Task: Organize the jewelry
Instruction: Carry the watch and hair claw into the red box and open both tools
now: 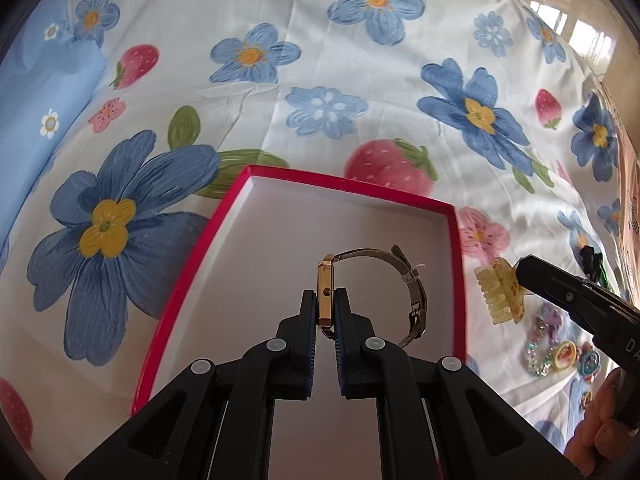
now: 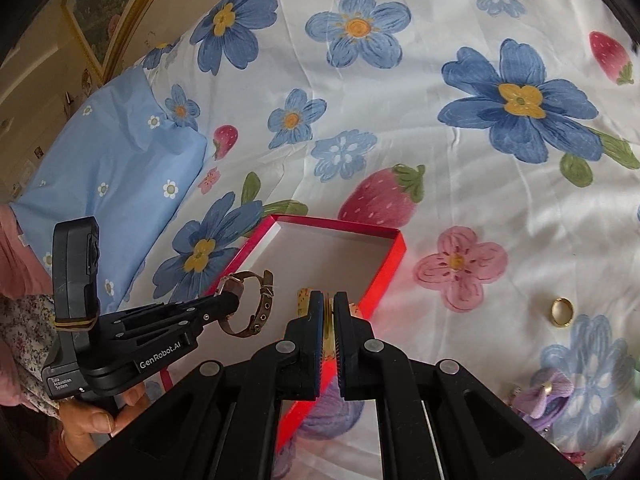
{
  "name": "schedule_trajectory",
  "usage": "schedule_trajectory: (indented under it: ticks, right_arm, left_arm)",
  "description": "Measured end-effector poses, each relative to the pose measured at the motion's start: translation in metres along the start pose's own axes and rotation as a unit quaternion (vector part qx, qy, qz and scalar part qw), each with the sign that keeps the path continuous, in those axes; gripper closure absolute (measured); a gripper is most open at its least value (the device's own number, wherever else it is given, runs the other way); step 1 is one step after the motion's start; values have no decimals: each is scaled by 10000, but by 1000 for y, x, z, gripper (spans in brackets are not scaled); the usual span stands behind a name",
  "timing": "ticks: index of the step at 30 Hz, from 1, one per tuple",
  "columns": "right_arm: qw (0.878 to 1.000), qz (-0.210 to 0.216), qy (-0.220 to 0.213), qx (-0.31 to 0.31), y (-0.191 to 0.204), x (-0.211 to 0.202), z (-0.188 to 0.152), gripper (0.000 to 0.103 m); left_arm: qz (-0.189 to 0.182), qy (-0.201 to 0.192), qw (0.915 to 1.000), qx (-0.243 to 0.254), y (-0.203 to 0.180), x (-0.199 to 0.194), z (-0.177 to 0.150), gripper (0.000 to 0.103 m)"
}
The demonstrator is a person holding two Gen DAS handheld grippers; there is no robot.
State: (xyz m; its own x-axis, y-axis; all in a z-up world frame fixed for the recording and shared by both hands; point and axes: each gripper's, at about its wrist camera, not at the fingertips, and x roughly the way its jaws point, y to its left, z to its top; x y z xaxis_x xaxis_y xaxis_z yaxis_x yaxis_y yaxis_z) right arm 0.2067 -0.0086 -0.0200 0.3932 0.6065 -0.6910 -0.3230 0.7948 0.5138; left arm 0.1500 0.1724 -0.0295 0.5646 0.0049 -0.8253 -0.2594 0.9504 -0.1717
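Gold ring (image 2: 562,311) solely in right view

Soft daylight fills both views, bright and even, coming from the window (image 1: 576,28) at the far right. The sheet (image 1: 360,92) glares pale in places. Fisheye bending curves the edges into dark corners; the near clutter (image 2: 548,396) blurs.
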Motion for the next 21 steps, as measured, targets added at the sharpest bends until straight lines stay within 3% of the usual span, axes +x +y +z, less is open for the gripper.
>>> schedule_trajectory:
  ticks: [9,21]
  right_arm:
    - [9996,121,242,-112,16,50,15,99]
    - [9979,-69,629,-169,7,101,24,99]
  left_arm:
    - [224,153,9995,-177,23,44,23,96]
    - [442,557,9974,-83,29,104,43,95]
